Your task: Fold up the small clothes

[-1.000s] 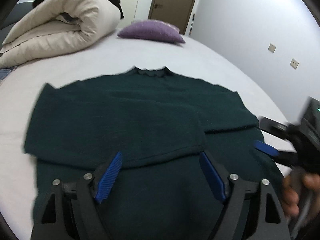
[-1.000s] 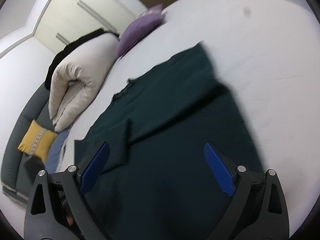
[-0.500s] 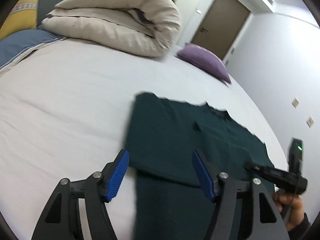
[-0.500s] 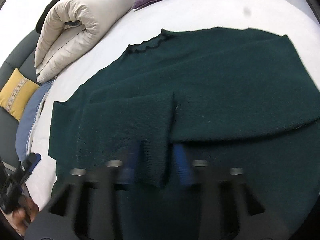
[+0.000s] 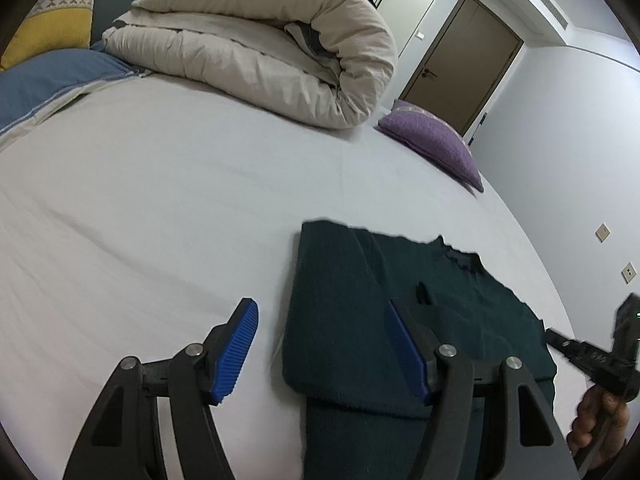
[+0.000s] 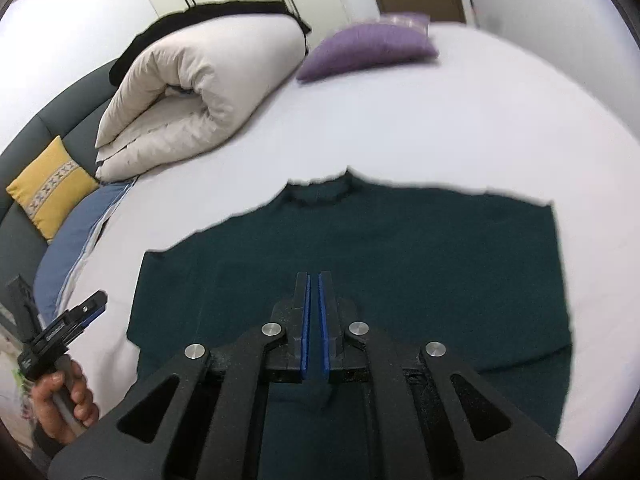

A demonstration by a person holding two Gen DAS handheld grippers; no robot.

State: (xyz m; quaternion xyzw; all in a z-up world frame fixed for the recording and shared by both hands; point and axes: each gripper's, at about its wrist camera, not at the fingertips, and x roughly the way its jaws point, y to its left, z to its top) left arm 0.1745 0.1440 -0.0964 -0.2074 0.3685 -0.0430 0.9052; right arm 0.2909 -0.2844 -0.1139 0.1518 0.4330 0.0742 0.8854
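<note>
both grippers [image 5: 320, 348] low over sweater [image 6: 360, 260]

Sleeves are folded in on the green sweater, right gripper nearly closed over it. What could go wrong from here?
1. The right gripper has its jaws almost together over the folded sleeves; whether they hold cloth cannot be told. Lifting may grab one layer and undo the sleeve fold.
2. The left gripper is open, straddling the sweater edge; one finger is over bare sheet and might pinch sheet along with cloth.
</note>
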